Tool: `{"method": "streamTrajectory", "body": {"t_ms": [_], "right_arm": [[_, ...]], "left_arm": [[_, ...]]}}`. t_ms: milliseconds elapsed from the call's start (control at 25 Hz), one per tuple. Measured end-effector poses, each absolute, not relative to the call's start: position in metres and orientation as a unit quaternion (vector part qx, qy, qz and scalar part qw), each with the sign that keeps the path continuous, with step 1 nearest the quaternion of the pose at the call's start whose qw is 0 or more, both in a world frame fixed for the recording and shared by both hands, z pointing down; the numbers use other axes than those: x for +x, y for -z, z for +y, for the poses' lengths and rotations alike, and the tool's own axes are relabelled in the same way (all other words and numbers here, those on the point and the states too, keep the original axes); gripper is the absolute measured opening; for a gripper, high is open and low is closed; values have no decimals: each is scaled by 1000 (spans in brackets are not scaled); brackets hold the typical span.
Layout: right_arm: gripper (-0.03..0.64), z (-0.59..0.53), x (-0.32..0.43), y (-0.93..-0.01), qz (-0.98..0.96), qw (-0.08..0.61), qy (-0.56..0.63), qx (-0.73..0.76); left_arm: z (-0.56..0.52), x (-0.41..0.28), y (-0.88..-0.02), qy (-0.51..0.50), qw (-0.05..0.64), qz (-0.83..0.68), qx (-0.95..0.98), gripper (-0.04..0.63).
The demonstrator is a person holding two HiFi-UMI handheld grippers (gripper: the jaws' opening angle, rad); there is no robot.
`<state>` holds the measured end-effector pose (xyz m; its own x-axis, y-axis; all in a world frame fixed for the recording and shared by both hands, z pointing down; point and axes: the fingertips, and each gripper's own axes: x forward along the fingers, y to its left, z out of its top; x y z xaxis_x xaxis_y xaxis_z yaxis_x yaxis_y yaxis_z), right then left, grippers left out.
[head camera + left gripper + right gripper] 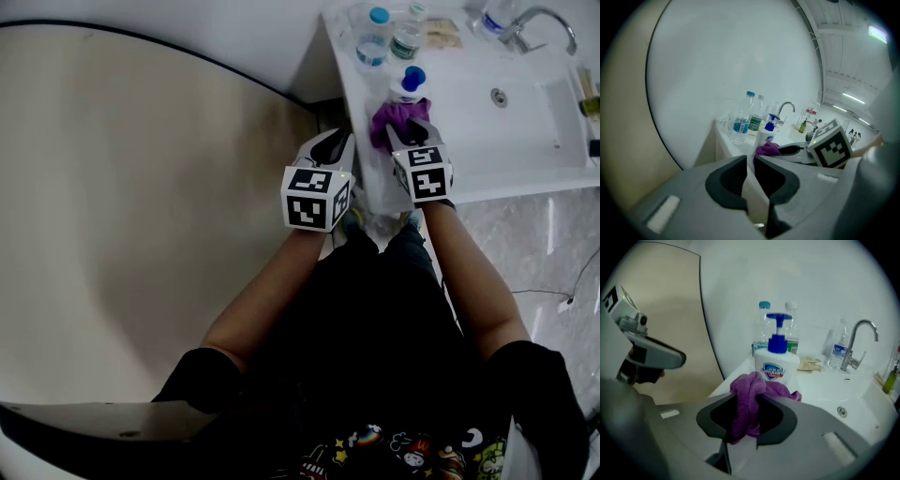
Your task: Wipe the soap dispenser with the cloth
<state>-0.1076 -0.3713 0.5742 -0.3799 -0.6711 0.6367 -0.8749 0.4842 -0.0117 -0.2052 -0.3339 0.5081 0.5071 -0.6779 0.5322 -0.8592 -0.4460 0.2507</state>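
1. 1 purple cloth point(779, 389) is gripped in the jaws of the right gripper point(749, 398), bunched above them and hanging below.
2. 1 white soap dispenser point(776, 366) with a blue pump stands near the left edge of the worktop point(825, 380), just behind the cloth. I cannot tell whether they touch.
3. There are 3 water bottles: 2 point(762, 329) point(791, 326) directly behind the dispenser and 1 point(839, 350) beside the 1 tap point(850, 357).
4. The left gripper point(750, 158) hangs off the worktop's left edge, its jaws narrowly apart with nothing between them.
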Motion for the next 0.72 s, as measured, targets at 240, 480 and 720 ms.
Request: {"method": "streamTrajectory", "body": {"t_ms": [240, 480, 720], "right_arm": [[133, -375, -144, -489, -843, 222, -119, 475], [133, -390, -175, -434, -854, 192, -15, 483], [133, -404, -177, -500, -849, 225, -60, 473]], "left_arm": [[-340, -204, -502, -165, 251, -456, 838, 143], [-344, -219, -500, -159, 245, -471, 833, 143], [-340, -235, -504, -169, 244, -486, 822, 143]]}}
